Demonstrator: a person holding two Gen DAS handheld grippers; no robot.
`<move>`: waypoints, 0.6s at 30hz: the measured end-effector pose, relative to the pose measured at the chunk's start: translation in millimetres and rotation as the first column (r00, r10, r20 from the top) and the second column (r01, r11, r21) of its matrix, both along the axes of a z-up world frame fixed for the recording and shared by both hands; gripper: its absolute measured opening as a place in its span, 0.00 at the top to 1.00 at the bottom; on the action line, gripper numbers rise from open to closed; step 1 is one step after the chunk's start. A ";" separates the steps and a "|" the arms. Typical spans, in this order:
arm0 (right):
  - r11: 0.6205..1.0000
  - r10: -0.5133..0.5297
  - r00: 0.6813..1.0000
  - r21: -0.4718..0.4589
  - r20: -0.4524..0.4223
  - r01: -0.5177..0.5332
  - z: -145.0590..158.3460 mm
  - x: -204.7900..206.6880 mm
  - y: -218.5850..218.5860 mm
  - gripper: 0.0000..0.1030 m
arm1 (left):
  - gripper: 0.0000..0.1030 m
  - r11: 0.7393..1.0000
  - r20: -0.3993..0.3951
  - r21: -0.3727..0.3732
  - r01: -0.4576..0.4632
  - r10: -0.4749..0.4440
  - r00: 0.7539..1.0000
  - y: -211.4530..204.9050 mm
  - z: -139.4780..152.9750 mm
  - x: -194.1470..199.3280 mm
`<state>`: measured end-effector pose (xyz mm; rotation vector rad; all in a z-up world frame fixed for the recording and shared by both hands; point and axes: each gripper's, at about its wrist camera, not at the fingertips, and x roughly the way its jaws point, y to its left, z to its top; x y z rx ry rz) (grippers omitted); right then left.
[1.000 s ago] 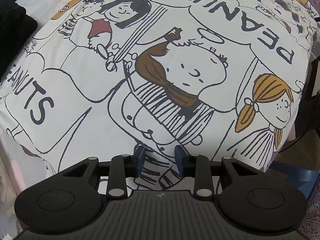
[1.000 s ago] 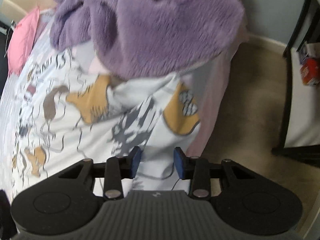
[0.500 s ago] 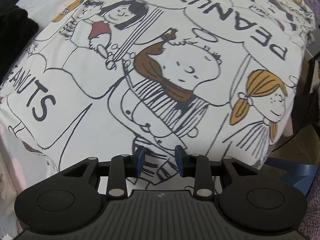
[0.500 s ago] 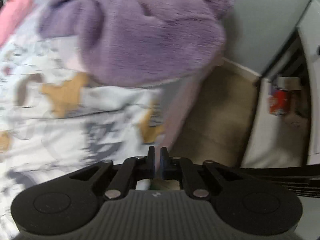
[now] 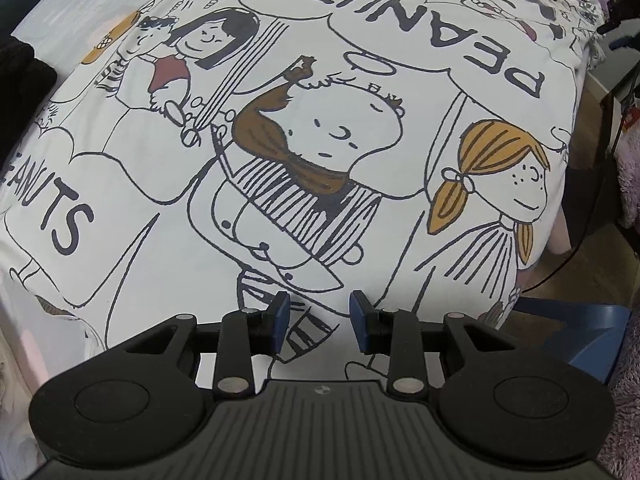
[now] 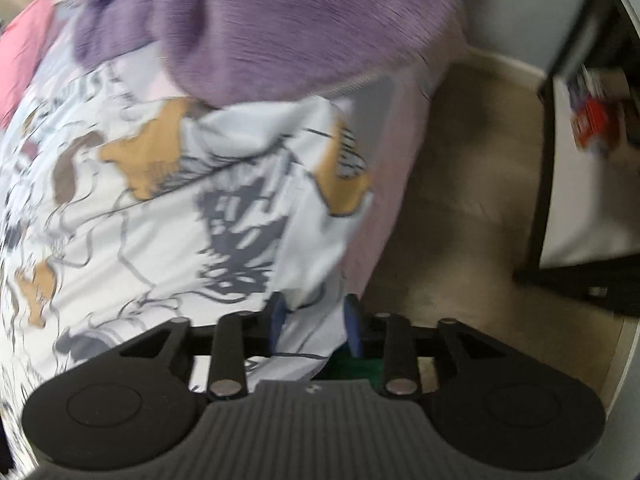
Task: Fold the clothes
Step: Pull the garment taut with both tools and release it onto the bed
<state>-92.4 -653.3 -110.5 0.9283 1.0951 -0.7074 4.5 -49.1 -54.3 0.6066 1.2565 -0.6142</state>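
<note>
Right wrist view: my right gripper jaws have just been opening, cartoon-print cloth edge loose between them, below the purple fleece. Left gripper jaws part open, empty, over that cloth.

Below me the floor is beige carpet, meeting a pale grey wall along a light skirting board. To my right stands a piece of furniture with a black frame and white panels; something red and blurred sits on its shelf. The bed shows a pink side.
</note>
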 end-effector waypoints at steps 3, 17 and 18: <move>0.997 -0.057 0.996 0.061 0.065 0.053 -9.1 -0.1 -3.5 0.57 | 0.71 1.000 -0.001 0.001 -0.001 0.001 1.000 -0.9 -1.0 1.0; 0.974 0.164 0.983 -0.174 0.086 -0.147 44.9 47.3 40.2 0.96 | 0.70 1.000 -0.006 0.004 -0.014 0.014 1.000 3.3 -5.0 3.2; 0.967 0.184 0.978 -0.197 0.093 -0.164 49.3 53.7 44.9 0.96 | 0.70 1.000 -0.004 0.002 -0.013 0.013 1.000 4.6 -4.4 2.1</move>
